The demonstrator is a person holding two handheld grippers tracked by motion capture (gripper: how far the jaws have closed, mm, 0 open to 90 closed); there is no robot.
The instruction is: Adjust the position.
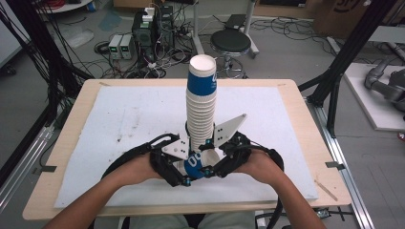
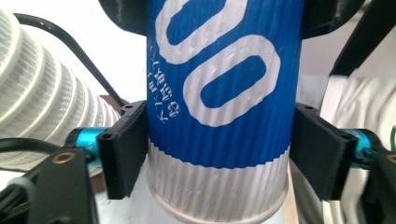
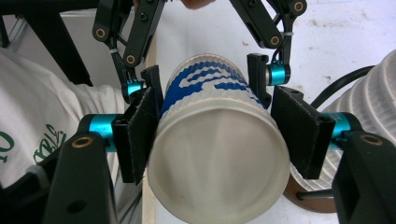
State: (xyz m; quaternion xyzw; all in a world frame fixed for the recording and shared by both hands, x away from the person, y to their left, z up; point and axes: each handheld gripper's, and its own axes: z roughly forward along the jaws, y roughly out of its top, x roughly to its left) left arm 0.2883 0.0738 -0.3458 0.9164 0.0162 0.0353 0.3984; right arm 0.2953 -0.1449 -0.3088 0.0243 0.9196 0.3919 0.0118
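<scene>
A blue-and-white ribbed paper cup (image 1: 196, 164) lies on its side just above the table's near middle, between both grippers. In the right gripper view my right gripper (image 3: 215, 140) is shut on the cup (image 3: 215, 154) near its white base, which faces the camera. My left gripper (image 2: 219, 154) straddles the cup (image 2: 219, 93) around its blue band, and its pads stand right at the sides without clearly pressing. Behind the grippers a tall stack of the same cups (image 1: 200, 109) stands upright. The left gripper (image 1: 184, 167) and right gripper (image 1: 210, 164) meet in front of it.
A white mat (image 1: 119, 119) covers the wooden table (image 1: 296, 95). The cup stack shows close by in both gripper views (image 2: 37, 93) (image 3: 373, 93). Beyond the far edge are a stool (image 1: 230, 42), computer boxes (image 1: 148, 28) and cables. Black frame posts (image 1: 344, 52) stand at the sides.
</scene>
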